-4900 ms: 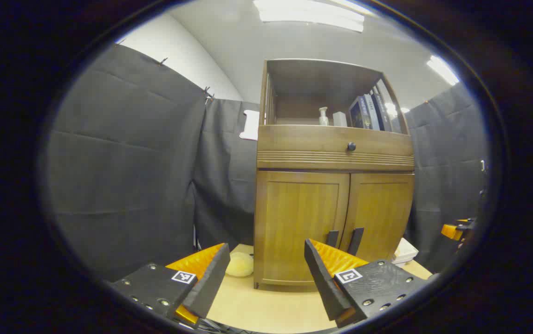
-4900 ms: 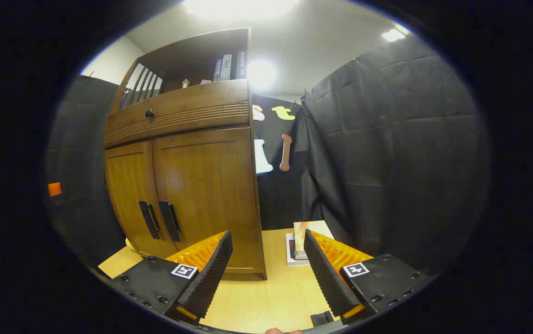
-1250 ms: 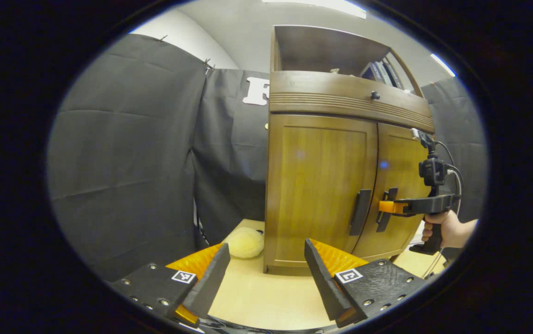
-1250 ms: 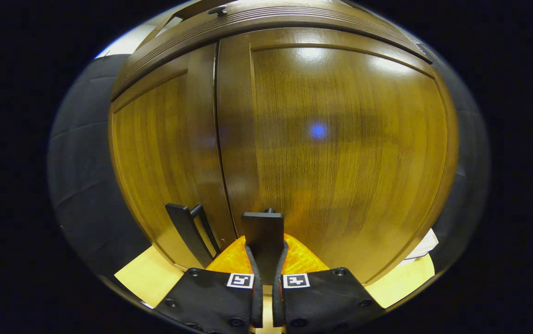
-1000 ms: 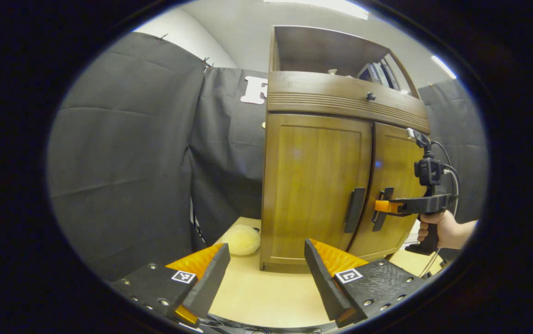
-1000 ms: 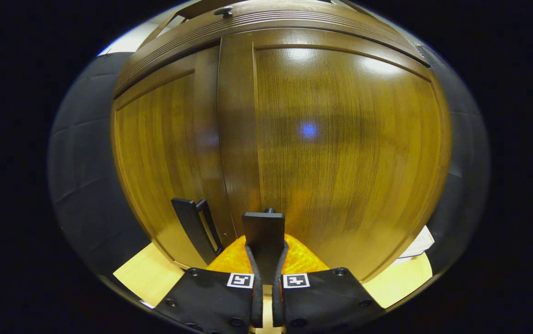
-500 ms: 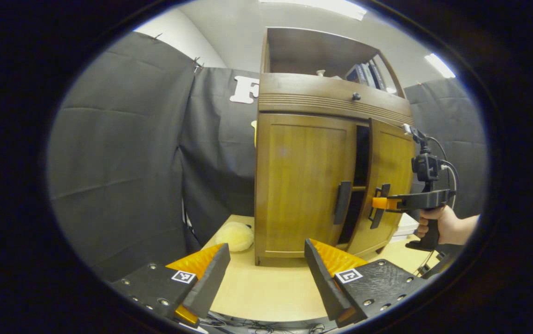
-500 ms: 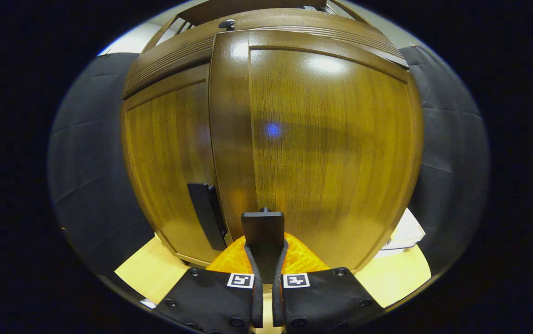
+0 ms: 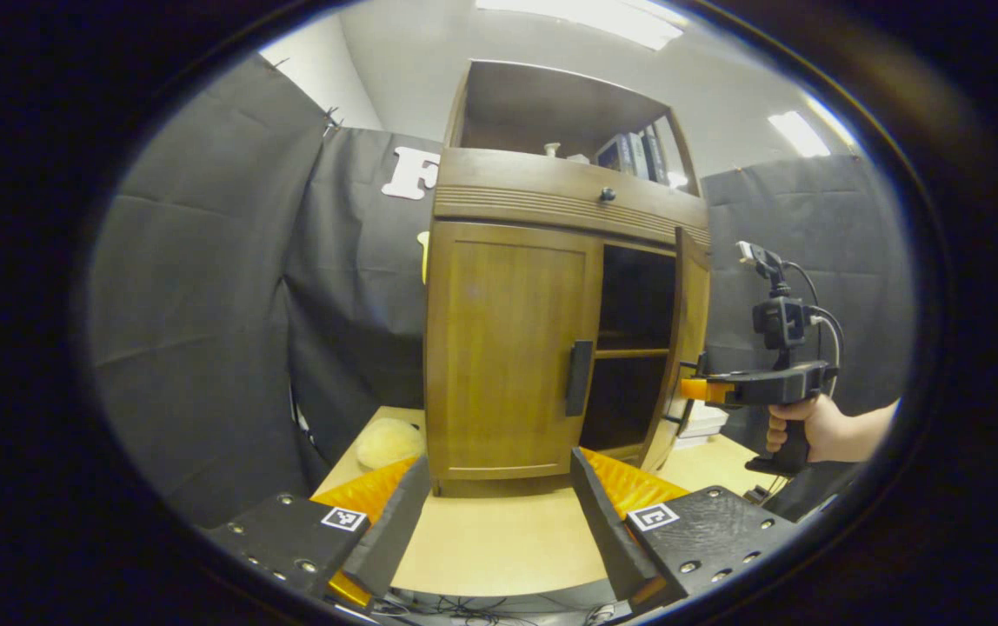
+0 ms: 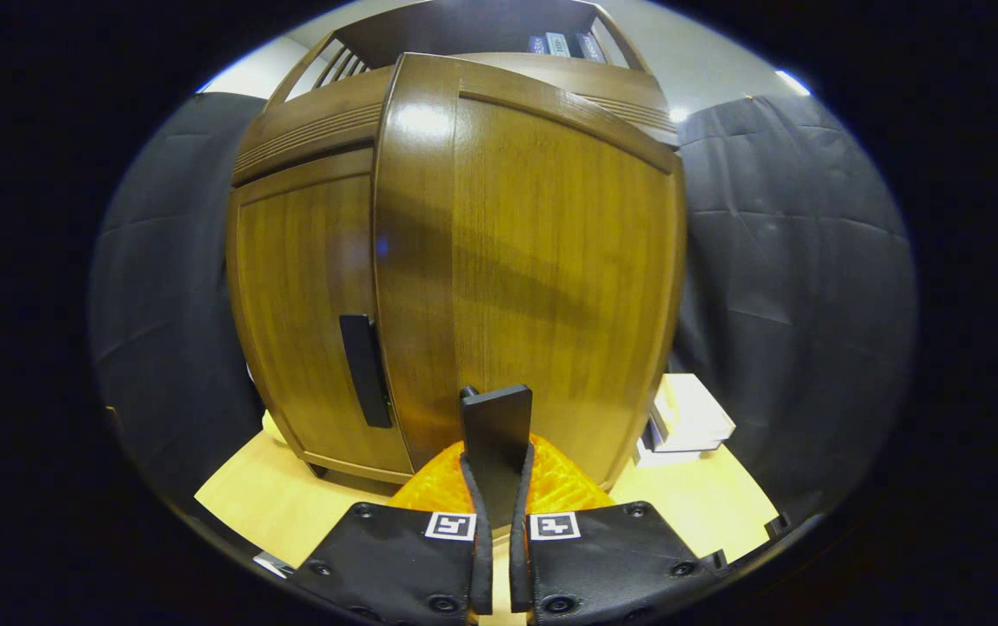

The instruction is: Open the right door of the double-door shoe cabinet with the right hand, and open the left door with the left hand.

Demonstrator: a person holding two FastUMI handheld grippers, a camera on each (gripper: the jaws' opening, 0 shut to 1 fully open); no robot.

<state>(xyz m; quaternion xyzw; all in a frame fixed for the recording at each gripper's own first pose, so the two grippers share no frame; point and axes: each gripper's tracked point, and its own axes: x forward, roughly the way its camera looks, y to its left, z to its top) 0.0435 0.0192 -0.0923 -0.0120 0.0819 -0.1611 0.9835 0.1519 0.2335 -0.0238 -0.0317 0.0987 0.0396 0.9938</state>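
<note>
Right gripper (image 10: 495, 487) clamps the right door's handle (image 10: 495, 426) to swing it out. Left gripper (image 9: 490, 513) gapes wide, short of the left handle (image 9: 578, 377).

Black gripper bodies (image 9: 708, 530) with square tag markings (silver screws too), bare forearm.

right door (image 9: 692, 348) ajar, left claw (image 9: 499, 513) spread
</note>
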